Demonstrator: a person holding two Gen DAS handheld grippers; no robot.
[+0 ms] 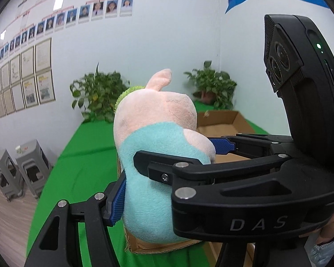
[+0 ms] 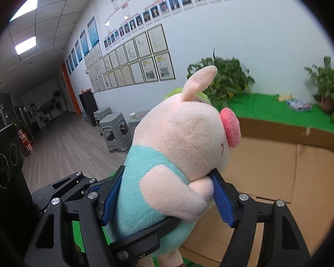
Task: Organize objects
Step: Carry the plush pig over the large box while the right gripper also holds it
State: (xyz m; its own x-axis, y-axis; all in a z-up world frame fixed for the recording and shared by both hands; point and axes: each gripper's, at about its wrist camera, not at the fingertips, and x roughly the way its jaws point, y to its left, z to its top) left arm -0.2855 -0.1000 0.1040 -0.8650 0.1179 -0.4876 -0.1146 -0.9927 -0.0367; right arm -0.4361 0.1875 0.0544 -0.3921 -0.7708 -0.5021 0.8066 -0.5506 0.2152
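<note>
A pink plush pig (image 1: 153, 138) in a light blue shirt is held upright in the air by both grippers at once. In the left wrist view my left gripper (image 1: 144, 200) has a blue pad (image 1: 118, 202) pressed on the pig's body, and my right gripper (image 1: 178, 153) crosses in from the right and clamps it too. In the right wrist view the pig (image 2: 178, 155) fills the middle, and my right gripper (image 2: 167, 195) squeezes it between its blue pads (image 2: 222, 202). An open cardboard box (image 2: 289, 178) lies just behind and below the pig.
The box (image 1: 220, 122) sits on a green-covered table (image 1: 82, 155). Two potted plants (image 1: 98, 93) stand at the table's far edge by the wall. Small packets (image 2: 298, 105) lie near the right plant. Grey stools (image 2: 113, 129) stand on the floor to the left.
</note>
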